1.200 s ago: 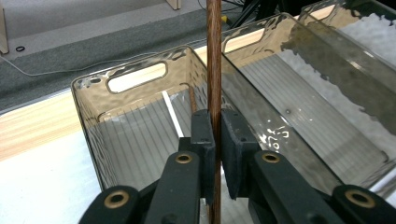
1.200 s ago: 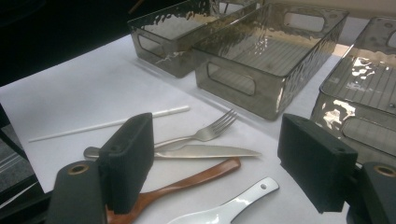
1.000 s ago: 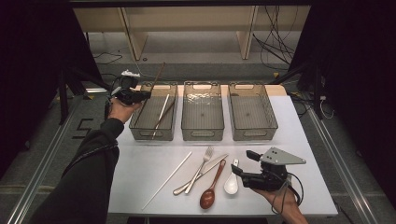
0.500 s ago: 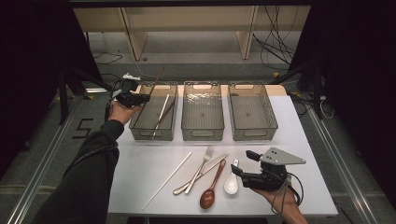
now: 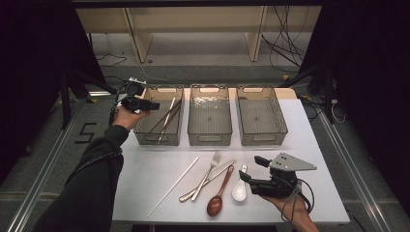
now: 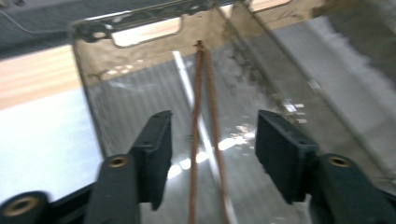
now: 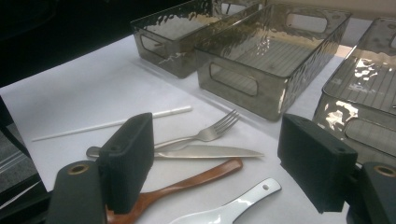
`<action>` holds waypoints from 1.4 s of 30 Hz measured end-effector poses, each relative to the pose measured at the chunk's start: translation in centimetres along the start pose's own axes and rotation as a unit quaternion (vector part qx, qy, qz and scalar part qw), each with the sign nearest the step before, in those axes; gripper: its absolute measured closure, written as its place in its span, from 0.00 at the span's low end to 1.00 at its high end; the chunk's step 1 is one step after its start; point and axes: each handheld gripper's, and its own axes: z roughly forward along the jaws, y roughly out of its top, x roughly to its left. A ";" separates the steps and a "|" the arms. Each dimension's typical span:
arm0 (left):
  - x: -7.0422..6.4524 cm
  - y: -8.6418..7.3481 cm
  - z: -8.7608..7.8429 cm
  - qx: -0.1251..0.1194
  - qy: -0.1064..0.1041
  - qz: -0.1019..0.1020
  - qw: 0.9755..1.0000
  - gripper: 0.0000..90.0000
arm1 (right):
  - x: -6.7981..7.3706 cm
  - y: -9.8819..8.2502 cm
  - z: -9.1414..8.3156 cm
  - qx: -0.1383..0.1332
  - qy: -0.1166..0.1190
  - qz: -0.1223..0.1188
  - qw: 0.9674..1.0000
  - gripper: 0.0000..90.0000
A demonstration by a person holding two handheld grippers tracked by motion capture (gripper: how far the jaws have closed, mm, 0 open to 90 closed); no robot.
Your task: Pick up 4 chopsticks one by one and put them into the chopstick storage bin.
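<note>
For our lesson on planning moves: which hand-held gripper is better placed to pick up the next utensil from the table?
Right. The right hand-held gripper sits open beside the white spoon, wooden spoon and fork; the left hand-held gripper is far off over the left bin.

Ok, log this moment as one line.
left gripper: fingers just opened, brown chopsticks loose between them in left bin | right gripper: open, over white spoon | table: fork

Bright lit table (image 5: pixel 145 179), dark surroundings, blurred left gripper view
</note>
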 end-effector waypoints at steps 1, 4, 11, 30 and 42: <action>-0.2 0.0 -0.3 0.006 -0.012 -0.006 1.000 0.46 | 0.0 0.0 0.0 0.001 0.000 0.000 1.000 0.31; -1.1 -0.2 -1.6 0.006 -0.029 -0.012 1.000 0.36 | 0.0 0.0 0.0 0.000 -0.001 0.000 1.000 0.31; -3.5 -1.8 -4.6 0.003 -0.045 0.000 0.999 0.28 | 0.1 0.0 0.0 0.000 -0.003 0.000 1.000 0.31; -7.0 -6.4 -6.0 0.031 -0.046 0.038 0.998 0.22 | 0.1 0.0 0.0 0.003 -0.002 -0.002 1.000 0.31; -8.7 -8.6 -5.3 0.064 -0.053 0.050 0.995 0.19 | 0.1 0.0 0.0 0.001 -0.003 -0.003 1.000 0.31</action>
